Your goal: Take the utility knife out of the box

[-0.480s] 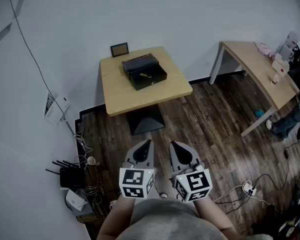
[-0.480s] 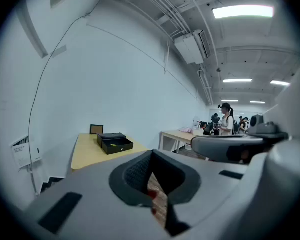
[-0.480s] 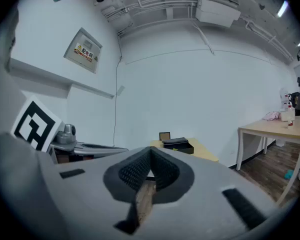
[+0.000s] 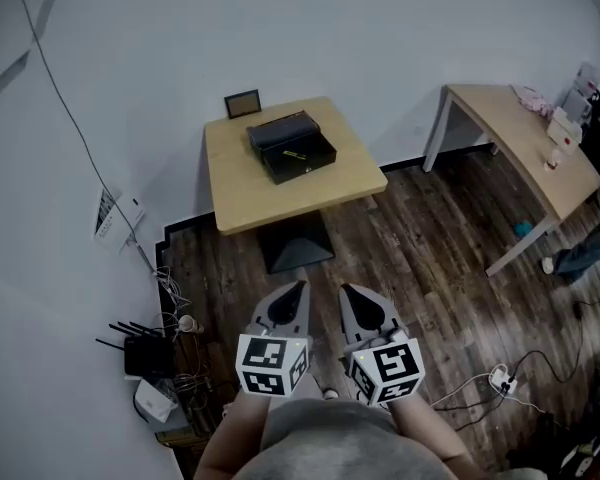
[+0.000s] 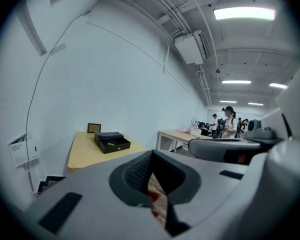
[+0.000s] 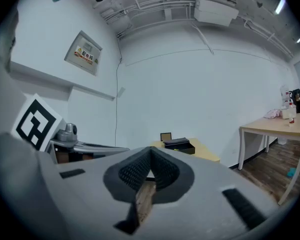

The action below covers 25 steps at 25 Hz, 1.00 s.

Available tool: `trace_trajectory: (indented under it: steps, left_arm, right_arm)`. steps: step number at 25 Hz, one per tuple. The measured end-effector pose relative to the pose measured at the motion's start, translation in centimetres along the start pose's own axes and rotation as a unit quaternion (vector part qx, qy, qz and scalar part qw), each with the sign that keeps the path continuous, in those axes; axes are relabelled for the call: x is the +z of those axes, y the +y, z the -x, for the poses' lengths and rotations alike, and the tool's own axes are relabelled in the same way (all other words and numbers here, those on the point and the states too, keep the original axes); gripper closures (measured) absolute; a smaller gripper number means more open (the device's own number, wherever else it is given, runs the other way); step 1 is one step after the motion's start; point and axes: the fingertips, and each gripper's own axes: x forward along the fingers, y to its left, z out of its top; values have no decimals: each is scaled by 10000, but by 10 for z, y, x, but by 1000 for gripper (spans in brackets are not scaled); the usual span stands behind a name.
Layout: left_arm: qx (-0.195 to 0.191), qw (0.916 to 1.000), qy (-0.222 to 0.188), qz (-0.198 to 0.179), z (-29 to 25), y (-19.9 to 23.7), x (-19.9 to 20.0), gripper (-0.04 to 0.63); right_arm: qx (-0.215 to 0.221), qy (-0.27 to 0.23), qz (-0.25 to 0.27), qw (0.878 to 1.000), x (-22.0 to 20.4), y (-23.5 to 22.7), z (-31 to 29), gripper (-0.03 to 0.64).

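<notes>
A black box (image 4: 290, 146) with its lid laid back stands open on a small square wooden table (image 4: 332, 194) against the wall. A thin yellow-green utility knife (image 4: 294, 154) lies inside it. The box (image 5: 109, 142) shows far off in the left gripper view, and the box (image 6: 179, 145) is also distant in the right gripper view. My left gripper (image 4: 298, 286) and right gripper (image 4: 346, 290) are held side by side close to my body, well short of the table. Both are shut with nothing between their tips.
A small dark frame (image 4: 243, 103) leans on the wall behind the box. A longer wooden table (image 4: 525, 140) with small items stands at the right. A router and cables (image 4: 148, 356) lie on the floor at the left. People (image 5: 229, 123) stand in the far background.
The table and box have shifted slightly down and right in the head view. Both grippers keep their place and stay shut.
</notes>
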Motion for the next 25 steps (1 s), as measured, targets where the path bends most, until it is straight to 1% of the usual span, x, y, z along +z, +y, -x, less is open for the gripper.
trace_trajectory:
  steps: [2, 6, 9, 13, 17, 19, 25]
  left_arm:
    - [-25, 10000, 17, 4, 1, -3, 0, 592]
    - [184, 9998, -87, 56, 5, -2, 3, 592]
    - [296, 9993, -80, 212, 7, 0, 2, 592]
    - [468, 9988, -11, 151, 9, 5, -2, 592]
    - [375, 9988, 51, 309, 5, 3, -4, 592]
    - [420, 9986, 70, 313, 0, 7, -4, 592]
    - [399, 9983, 112, 413, -31, 26, -4, 592]
  right_arm:
    - [-16, -4, -60, 10000, -1, -1, 1, 617]
    - [115, 30, -515, 9986, -5, -6, 4, 617]
    - [20, 143, -453, 9989, -9, -12, 7, 617]
    - [116, 239, -622, 9977, -14, -15, 6, 617]
    - [245, 172, -770, 9966, -12, -18, 4, 617]
    - [291, 114, -840, 9960, -9, -20, 0, 617]
    - [327, 187, -820, 9959, -11, -33, -29, 617]
